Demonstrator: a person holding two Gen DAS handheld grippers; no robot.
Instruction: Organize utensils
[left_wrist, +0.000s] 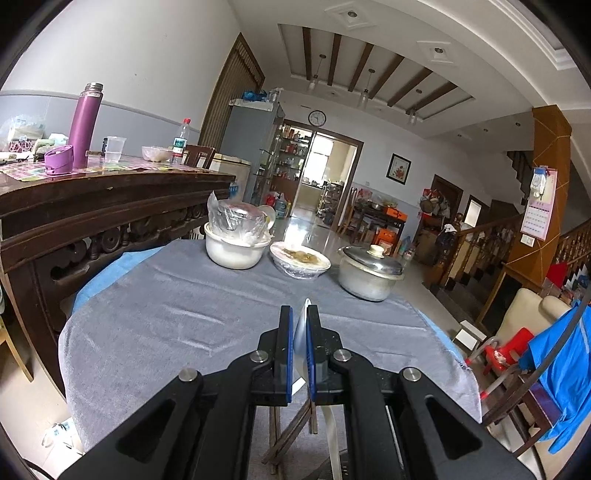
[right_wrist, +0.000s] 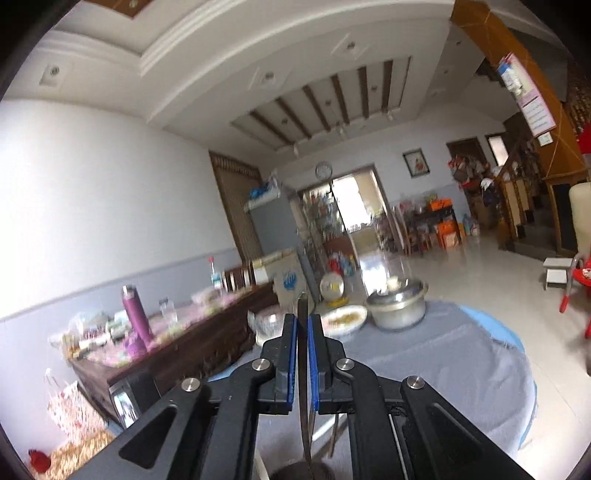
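Observation:
My left gripper (left_wrist: 299, 314) is shut on a white spoon (left_wrist: 301, 332); the spoon stands between the blue pads and its handle runs down below the jaws. Dark chopsticks (left_wrist: 286, 439) lie crossed on the grey cloth under the left gripper. My right gripper (right_wrist: 302, 321) is shut on a dark, thin utensil (right_wrist: 303, 350) that sticks up past the fingertips and hangs below them. Both grippers are held above the near part of the cloth-covered round table (left_wrist: 166, 321). The right wrist view is blurred.
At the table's far edge stand a white bowl with a bagged bowl on top (left_wrist: 234, 242), a covered dish of food (left_wrist: 299, 258) and a lidded metal pot (left_wrist: 369, 269). A dark wooden sideboard (left_wrist: 92, 206) with a purple flask (left_wrist: 86, 122) stands left. A red stool (left_wrist: 506, 354) is right.

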